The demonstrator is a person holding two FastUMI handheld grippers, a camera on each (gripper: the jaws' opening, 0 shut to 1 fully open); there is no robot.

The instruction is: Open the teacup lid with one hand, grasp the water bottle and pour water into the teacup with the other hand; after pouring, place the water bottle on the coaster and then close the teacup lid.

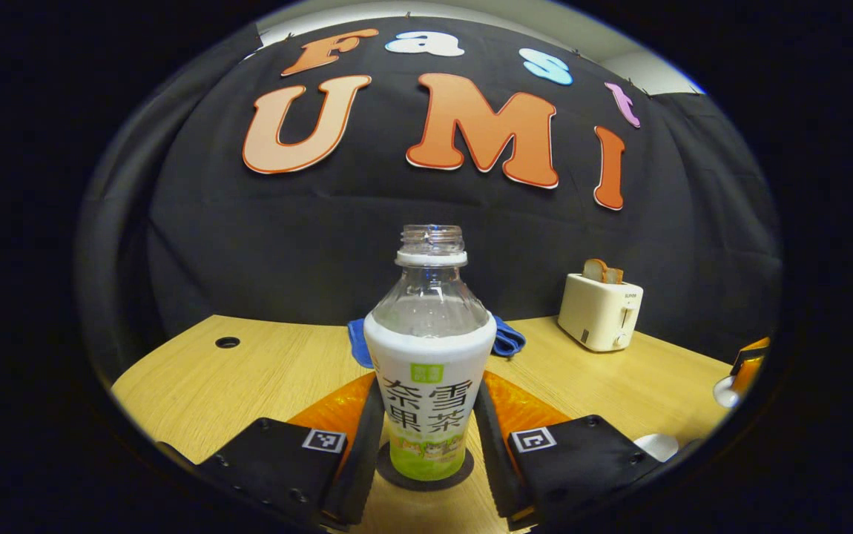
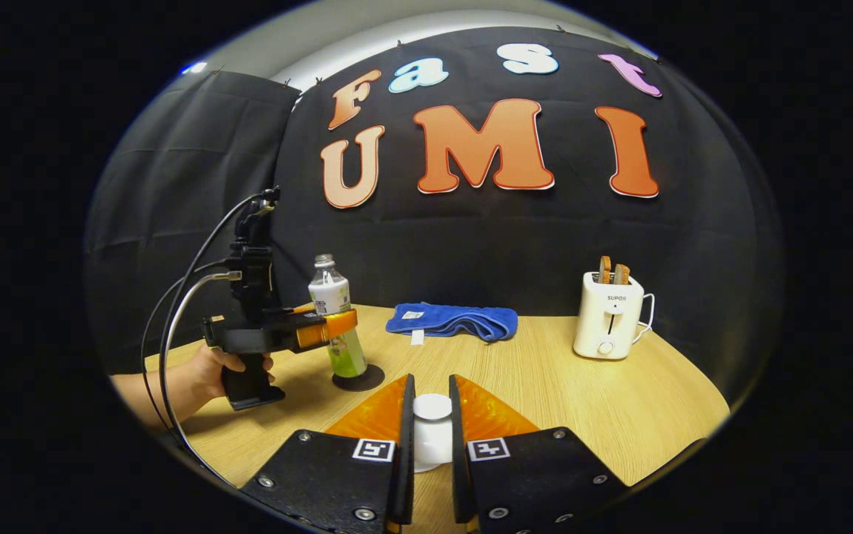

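The uncapped water bottle stands upright on a dark round coaster on the wooden table. My left gripper is shut on it, one finger pressed against each side of the label. In the right gripper view the bottle and coaster sit at the left, with the left gripper around the bottle. My right gripper is shut on the white teacup lid. A white teacup sits low at the right, with the right gripper beyond it.
A blue cloth lies at the back of the table. A white toaster holding bread slices stands at the back right. A hand holds the left gripper, with cables looping above. A round hole is in the table.
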